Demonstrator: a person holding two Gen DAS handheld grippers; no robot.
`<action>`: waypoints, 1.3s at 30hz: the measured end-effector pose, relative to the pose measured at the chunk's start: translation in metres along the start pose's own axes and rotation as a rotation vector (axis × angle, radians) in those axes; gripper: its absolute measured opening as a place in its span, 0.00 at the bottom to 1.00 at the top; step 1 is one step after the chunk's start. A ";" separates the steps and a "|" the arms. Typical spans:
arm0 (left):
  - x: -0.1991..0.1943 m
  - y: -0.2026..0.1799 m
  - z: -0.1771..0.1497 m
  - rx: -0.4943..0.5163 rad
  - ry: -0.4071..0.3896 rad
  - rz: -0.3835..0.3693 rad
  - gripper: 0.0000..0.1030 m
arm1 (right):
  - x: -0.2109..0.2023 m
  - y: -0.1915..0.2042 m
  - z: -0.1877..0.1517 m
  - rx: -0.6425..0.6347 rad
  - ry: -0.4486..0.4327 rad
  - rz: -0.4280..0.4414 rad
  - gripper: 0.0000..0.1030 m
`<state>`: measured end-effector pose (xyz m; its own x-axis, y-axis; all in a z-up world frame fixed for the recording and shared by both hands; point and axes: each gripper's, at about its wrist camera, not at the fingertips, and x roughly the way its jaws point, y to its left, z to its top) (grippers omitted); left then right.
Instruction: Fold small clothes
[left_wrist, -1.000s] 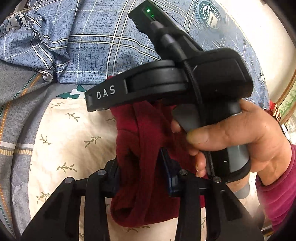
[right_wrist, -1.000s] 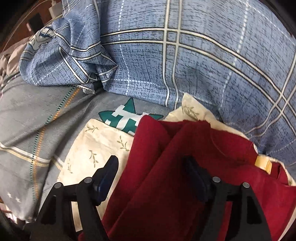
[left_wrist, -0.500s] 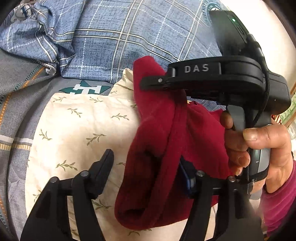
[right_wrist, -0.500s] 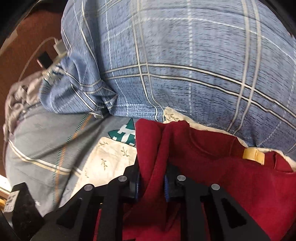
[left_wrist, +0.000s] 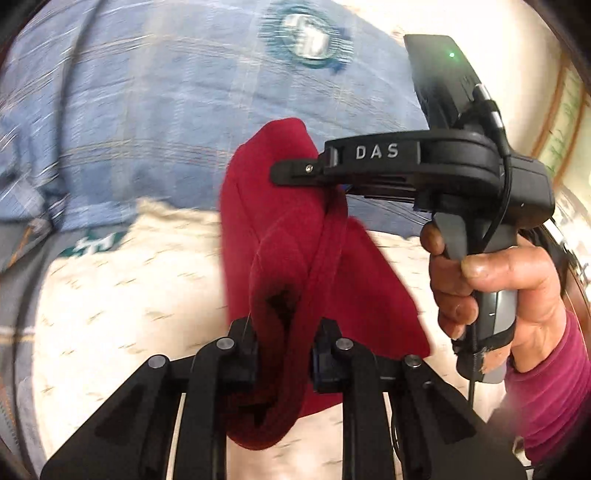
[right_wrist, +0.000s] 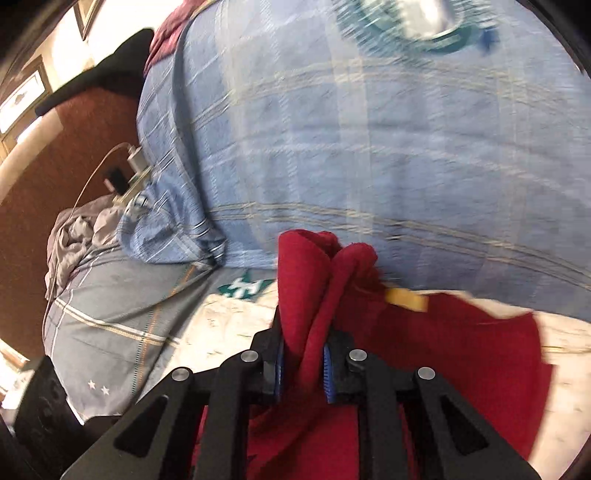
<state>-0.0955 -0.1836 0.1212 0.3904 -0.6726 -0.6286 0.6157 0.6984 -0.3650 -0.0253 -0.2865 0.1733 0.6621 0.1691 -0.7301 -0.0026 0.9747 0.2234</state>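
Red cloth hung bunched between your tools, lifted clear of the cream sheet on the bed. Your left tool was closing, pads already pinching one gathered edge; your right tool was closing too, clamped on another fold. You looked to be at the lift-and-spread step; next, I'd judge, you needed to draw the edges apart before laying it flat.
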 end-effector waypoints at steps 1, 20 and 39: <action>0.003 -0.012 0.003 0.023 0.006 -0.009 0.16 | -0.010 -0.010 -0.001 0.012 -0.007 -0.009 0.15; 0.093 -0.107 -0.006 0.106 0.240 -0.128 0.48 | -0.022 -0.191 -0.078 0.358 0.067 -0.142 0.37; 0.024 -0.038 -0.027 0.065 0.113 0.131 0.62 | -0.087 -0.119 -0.141 0.204 0.024 -0.119 0.17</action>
<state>-0.1280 -0.2193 0.1013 0.3932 -0.5425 -0.7424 0.6086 0.7588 -0.2322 -0.1888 -0.3966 0.1193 0.6308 0.0602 -0.7736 0.2276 0.9388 0.2586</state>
